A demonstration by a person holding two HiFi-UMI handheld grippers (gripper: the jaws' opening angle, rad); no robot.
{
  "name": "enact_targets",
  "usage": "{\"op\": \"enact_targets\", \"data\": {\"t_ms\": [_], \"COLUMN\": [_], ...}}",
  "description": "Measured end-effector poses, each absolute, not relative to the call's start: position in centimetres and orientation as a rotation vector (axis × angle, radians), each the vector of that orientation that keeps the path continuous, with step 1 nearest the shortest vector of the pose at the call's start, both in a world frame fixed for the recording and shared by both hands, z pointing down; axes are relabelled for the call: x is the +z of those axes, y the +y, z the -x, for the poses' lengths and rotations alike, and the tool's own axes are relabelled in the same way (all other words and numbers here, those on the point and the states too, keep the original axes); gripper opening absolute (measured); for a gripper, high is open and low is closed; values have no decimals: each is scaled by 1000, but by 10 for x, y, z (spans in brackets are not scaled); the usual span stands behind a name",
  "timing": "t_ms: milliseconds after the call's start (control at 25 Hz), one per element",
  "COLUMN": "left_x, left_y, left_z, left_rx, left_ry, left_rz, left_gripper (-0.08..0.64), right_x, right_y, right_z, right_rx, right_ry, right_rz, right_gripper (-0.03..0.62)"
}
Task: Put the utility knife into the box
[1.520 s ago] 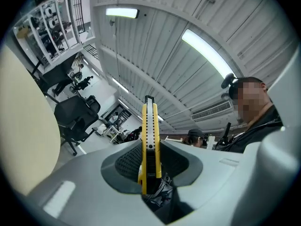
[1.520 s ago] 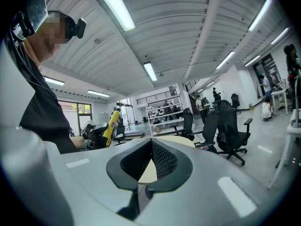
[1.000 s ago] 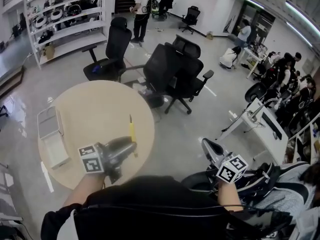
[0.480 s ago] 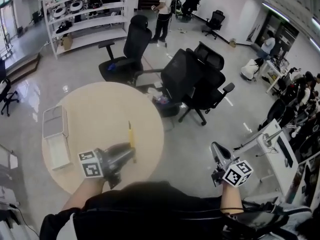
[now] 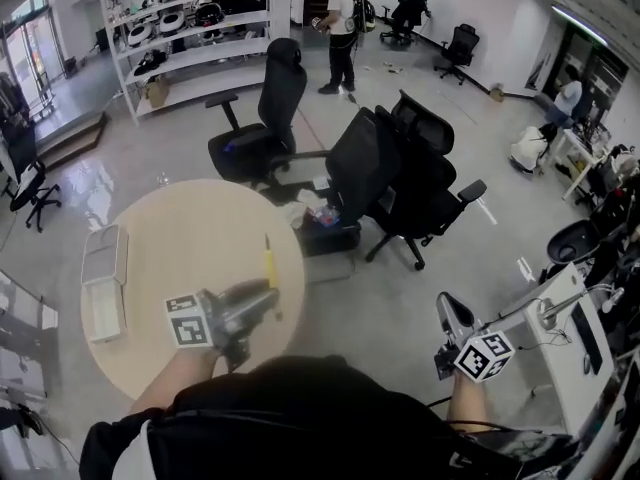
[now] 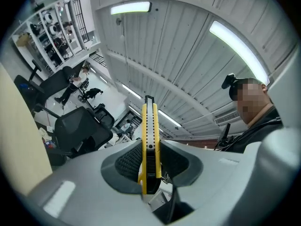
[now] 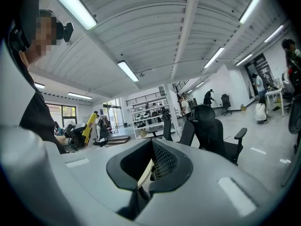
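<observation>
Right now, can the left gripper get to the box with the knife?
Probably yes. The left gripper, jaws shut on the utility knife, is over the round table, and the box sits near the table's left edge. Only bare tabletop lies between them.

Utility knife (image 5: pixel 268 263) is sitting in the jaws of the left gripper (image 5: pixel 268 293) over the right part of the round table (image 5: pixel 170 238), the box (image 5: pixel 104 258) is lying at its left edge, office chairs (image 5: pixel 400 178) are standing beyond it, and the right gripper (image 5: pixel 450 308) is hanging well right, over the floor (image 5: pixel 380 308).
</observation>
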State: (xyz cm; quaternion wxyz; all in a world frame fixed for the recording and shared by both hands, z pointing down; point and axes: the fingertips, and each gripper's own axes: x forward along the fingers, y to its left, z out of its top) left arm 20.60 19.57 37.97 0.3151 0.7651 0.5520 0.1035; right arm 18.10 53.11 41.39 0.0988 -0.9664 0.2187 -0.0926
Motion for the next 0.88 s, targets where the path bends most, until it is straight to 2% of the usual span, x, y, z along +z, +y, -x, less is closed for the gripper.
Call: {"op": "enact_targets", "data": {"t_ms": [400, 880], "left_x": [375, 400], "left_y": [287, 234], "left_z": [-258, -355], "left_rx": [292, 278], "left_ry": [1506, 1421], "left_rz": [-1990, -2066], "left_gripper": [110, 110], "right_x": [418, 410], "right_y": [605, 532], "right_z": [-212, -351], "right_rx": [-279, -389], "right_ry": [618, 799], "right_rz": [2849, 2857], "right_gripper": [14, 14]}}
